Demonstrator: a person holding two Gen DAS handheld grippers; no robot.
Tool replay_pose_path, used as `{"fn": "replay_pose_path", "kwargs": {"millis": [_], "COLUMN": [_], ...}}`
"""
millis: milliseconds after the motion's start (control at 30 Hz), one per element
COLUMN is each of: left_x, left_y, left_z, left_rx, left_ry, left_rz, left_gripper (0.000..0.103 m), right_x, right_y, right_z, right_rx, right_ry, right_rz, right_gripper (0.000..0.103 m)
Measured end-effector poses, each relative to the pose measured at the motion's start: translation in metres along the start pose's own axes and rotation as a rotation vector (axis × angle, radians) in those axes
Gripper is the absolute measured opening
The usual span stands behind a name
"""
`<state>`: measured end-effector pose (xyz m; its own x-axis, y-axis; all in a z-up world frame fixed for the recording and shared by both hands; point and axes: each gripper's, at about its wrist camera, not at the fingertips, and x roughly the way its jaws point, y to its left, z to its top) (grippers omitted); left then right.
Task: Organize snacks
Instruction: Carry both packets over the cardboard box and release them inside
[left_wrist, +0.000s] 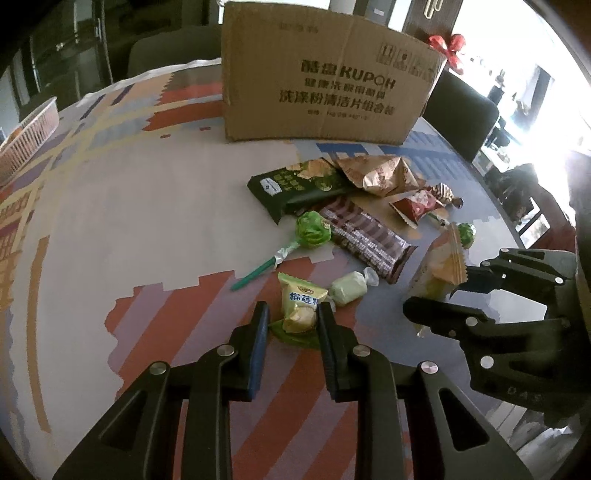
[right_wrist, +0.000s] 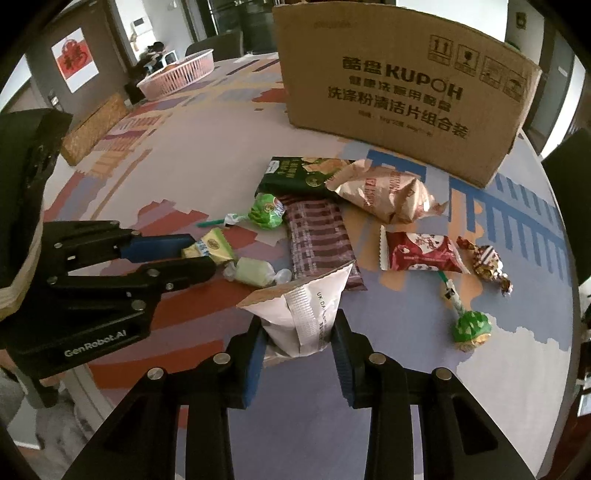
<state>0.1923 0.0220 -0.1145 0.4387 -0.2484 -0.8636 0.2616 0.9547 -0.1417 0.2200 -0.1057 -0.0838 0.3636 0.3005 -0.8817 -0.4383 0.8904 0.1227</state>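
pinching one snack apiece, the two grippers look set to lift both at once, which would halve the trips to the cardboard box standing at the far side of the table, probably where the snacks are meant to go. the left gripper is clamped on the near end of the yellow durian candy, taking it by the crimped tail so the plump part hangs free. the right gripper has its jaws pressed to a white pouch that stands tilted upward between them, gripped low on its body rather than at the thin serrated top edge. the rest lie loose in a heap between grippers and box: a dark green cracker pack, a brown striped bar, a gold bag, a red packet, two green lollipops, a pale green wrapped sweet. a pink basket sits well apart at the far left.
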Motion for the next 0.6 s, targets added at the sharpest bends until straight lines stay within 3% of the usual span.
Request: {"fn": "replay_pose_path", "kwargs": {"millis": [600], "left_x": [-0.058], "left_y": [-0.020], "left_z": [0.034], "left_rx": [-0.029], "left_ry": [-0.182], "left_rz": [-0.021], "left_gripper": [0.026], "right_x": [-0.057], "right_y": [-0.020], "right_z": [0.013], "right_rx": [0.062], "right_ry": [-0.148], "right_rz": [0.009], "right_gripper": [0.035]}}
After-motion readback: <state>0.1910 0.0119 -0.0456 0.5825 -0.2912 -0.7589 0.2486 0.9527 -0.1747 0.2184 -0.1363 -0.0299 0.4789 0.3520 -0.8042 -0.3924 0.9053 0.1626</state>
